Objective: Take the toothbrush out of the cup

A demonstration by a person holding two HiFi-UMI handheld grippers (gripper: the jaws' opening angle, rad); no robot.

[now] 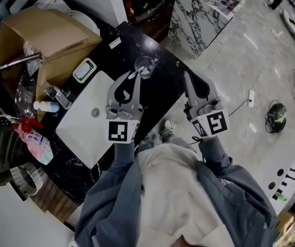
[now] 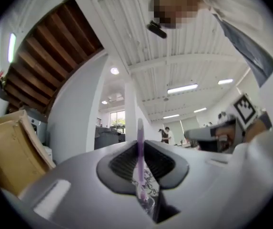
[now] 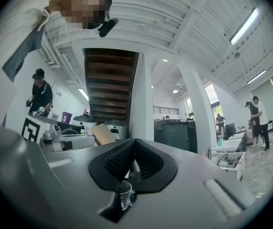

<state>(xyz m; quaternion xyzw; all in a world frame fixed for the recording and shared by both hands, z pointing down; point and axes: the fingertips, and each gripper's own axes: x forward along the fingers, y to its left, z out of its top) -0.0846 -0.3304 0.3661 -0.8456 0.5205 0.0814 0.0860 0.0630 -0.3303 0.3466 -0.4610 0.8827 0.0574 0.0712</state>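
grey sleeves [image 1: 108,189] lie nearest; left hand-held gripper [image 1: 130,82] clenches purple toothbrush [image 2: 140,149] just beside clear cup [image 1: 145,66] on black table [image 1: 162,86]; white sink [image 1: 83,130], cardboard box [image 1: 39,37] leftward; right hand-held gripper [image 1: 190,83] clenched, empty.

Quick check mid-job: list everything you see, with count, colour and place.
counter: 1, black, under both grippers
sink: 1, white, set in counter
cup: 1, clear, on counter beyond sink
toothbrush: 1, purple, clamped in jaws near cup
box: 1, brown cardboard, counter's far-left end
bottle: 1, white, left of sink
pouch: 1, pink with red cap, near-left of counter
left gripper: 1, grey, shut on toothbrush
right gripper: 1, grey, shut, empty, right of cup
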